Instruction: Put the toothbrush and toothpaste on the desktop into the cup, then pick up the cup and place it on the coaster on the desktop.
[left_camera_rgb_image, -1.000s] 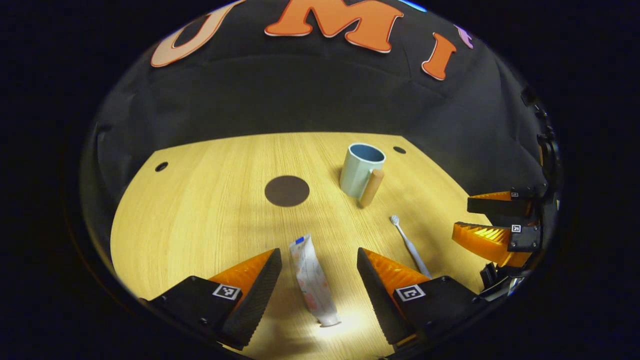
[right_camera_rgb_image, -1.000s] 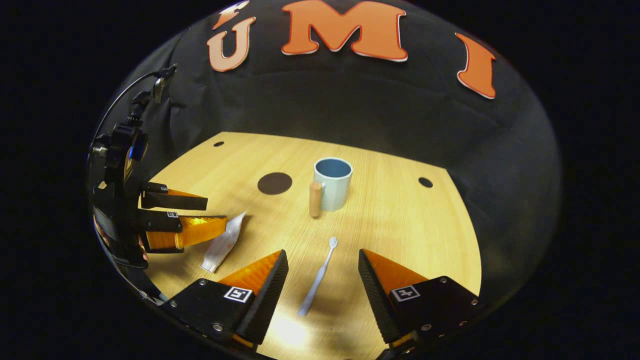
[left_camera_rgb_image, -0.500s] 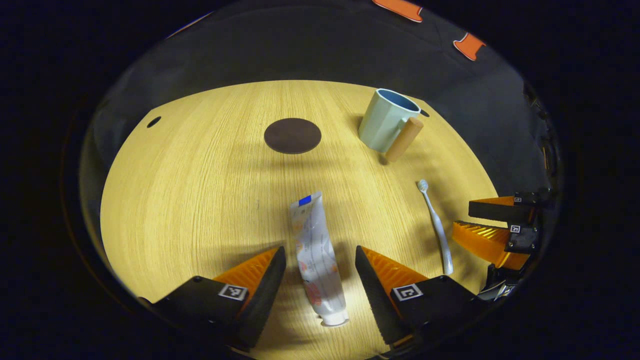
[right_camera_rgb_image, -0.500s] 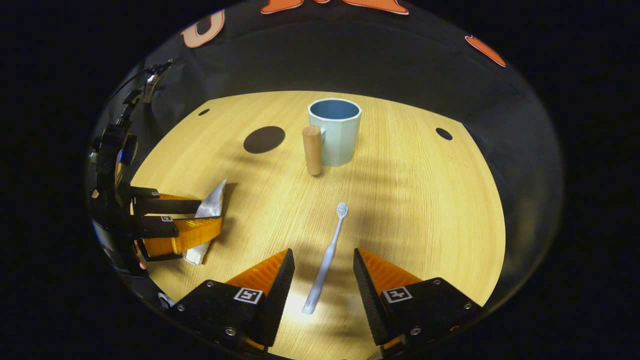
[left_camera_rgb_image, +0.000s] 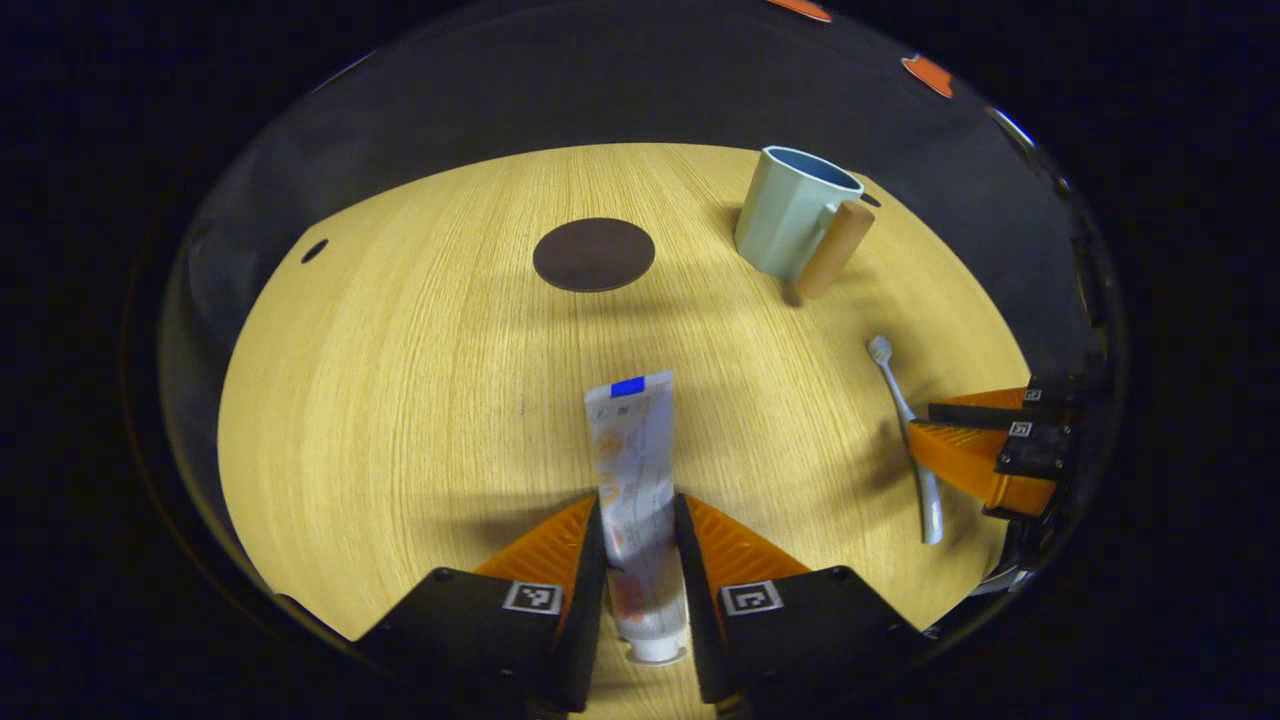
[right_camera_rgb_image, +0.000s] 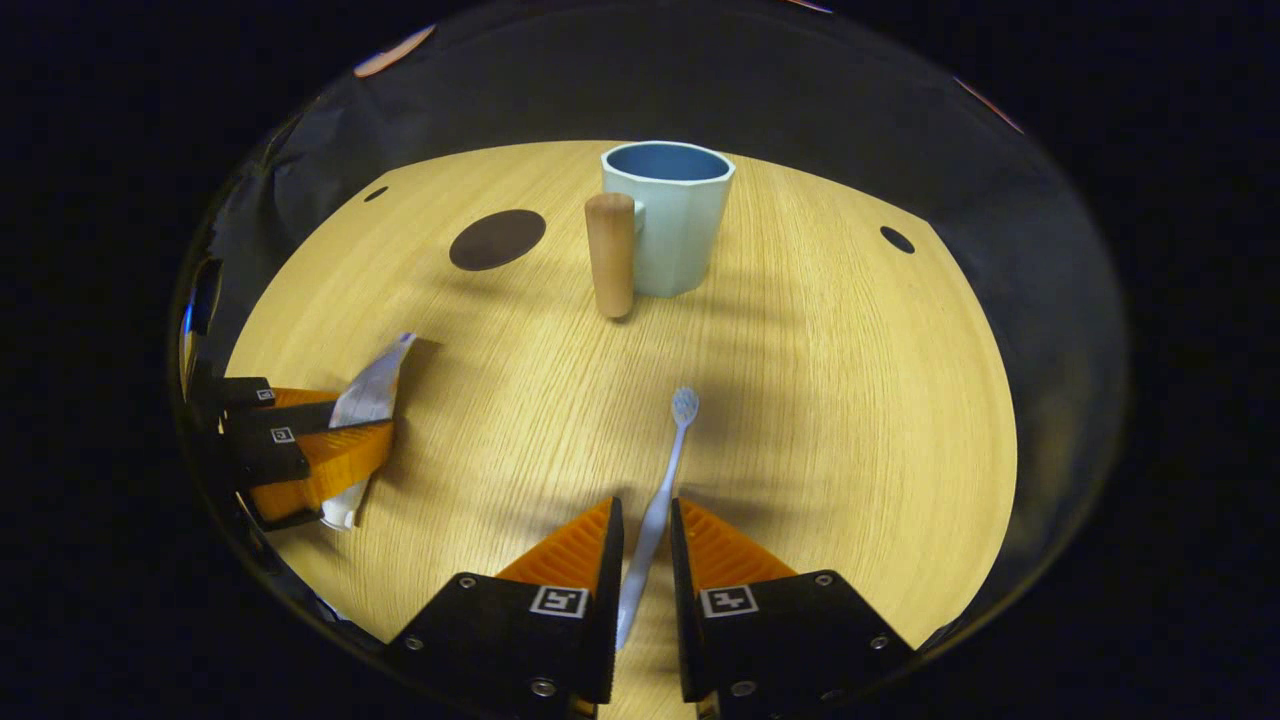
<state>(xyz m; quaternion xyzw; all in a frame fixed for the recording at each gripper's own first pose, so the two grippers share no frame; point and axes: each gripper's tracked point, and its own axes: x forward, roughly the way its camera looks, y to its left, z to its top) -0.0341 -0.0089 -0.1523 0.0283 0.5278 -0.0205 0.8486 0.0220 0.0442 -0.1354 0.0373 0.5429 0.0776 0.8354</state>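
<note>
The left gripper (left_camera_rgb_image: 640, 545) jaws grasp the toothpaste (left_camera_rgb_image: 633, 470); the right gripper (right_camera_rgb_image: 646, 560) jaws grasp the toothbrush (right_camera_rgb_image: 660, 495). Next, I think, both lift toward the cup (right_camera_rgb_image: 668, 220) at 12 o'clock.

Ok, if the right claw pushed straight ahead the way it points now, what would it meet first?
Probably the cup: beyond the toothbrush clamped in the right claw, bare desktop runs to the cup and its wooden handle. Depth is uncertain.

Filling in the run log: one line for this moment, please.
left gripper: shut on toothpaste | right gripper: shut on toothbrush | cup: empty, upright
</note>
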